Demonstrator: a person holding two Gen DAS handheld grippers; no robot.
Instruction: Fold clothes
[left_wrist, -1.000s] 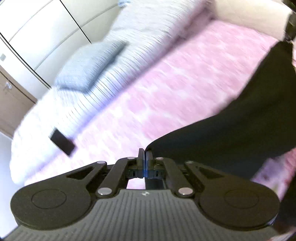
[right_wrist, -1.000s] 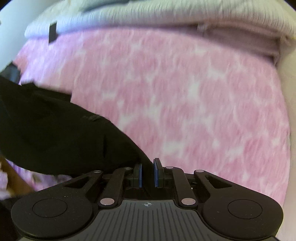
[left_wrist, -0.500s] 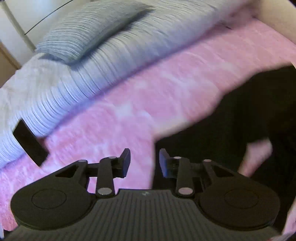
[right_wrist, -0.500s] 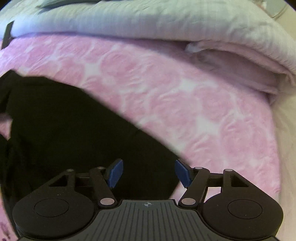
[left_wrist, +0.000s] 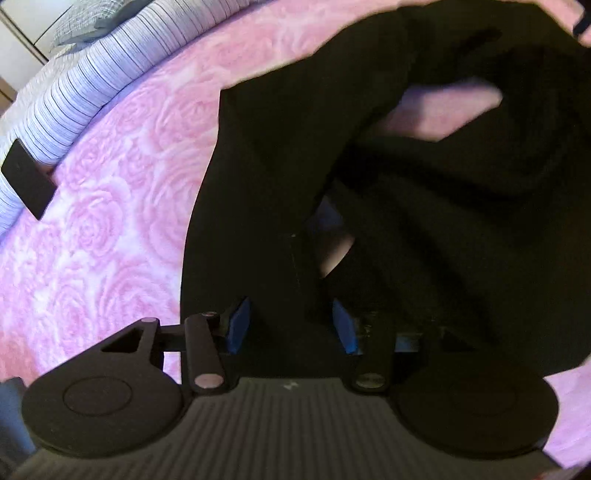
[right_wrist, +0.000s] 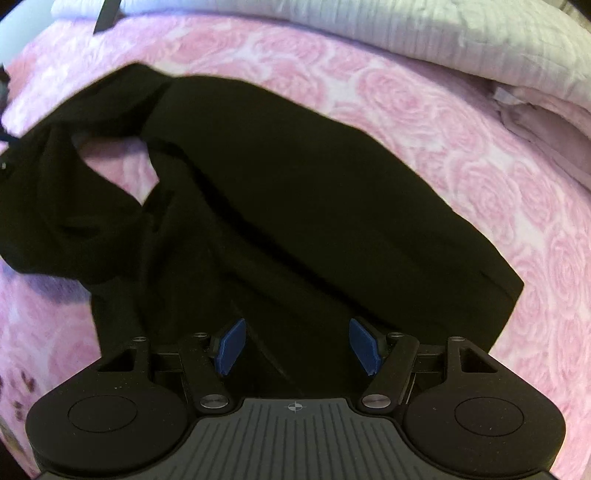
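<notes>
A black garment (left_wrist: 424, 192) lies crumpled on the pink rose-patterned bedspread (left_wrist: 110, 221); it also fills the right wrist view (right_wrist: 295, 206), with a flat panel to the right and bunched folds to the left. My left gripper (left_wrist: 291, 323) is open, its blue pads apart just above the cloth's near edge. My right gripper (right_wrist: 297, 345) is open too, hovering over the garment's near part. Neither holds anything.
A striped grey-white duvet (left_wrist: 81, 85) and a pillow (left_wrist: 92, 18) lie along the bed's far side, with a small black rectangular object (left_wrist: 27, 184) at the duvet's edge. In the right wrist view a folded pale quilt (right_wrist: 424, 40) lies beyond the bedspread (right_wrist: 498, 177).
Both grippers were shut on the black garment and holding it up; they have opened and let it drop onto the bed, and now hang lower over it.
</notes>
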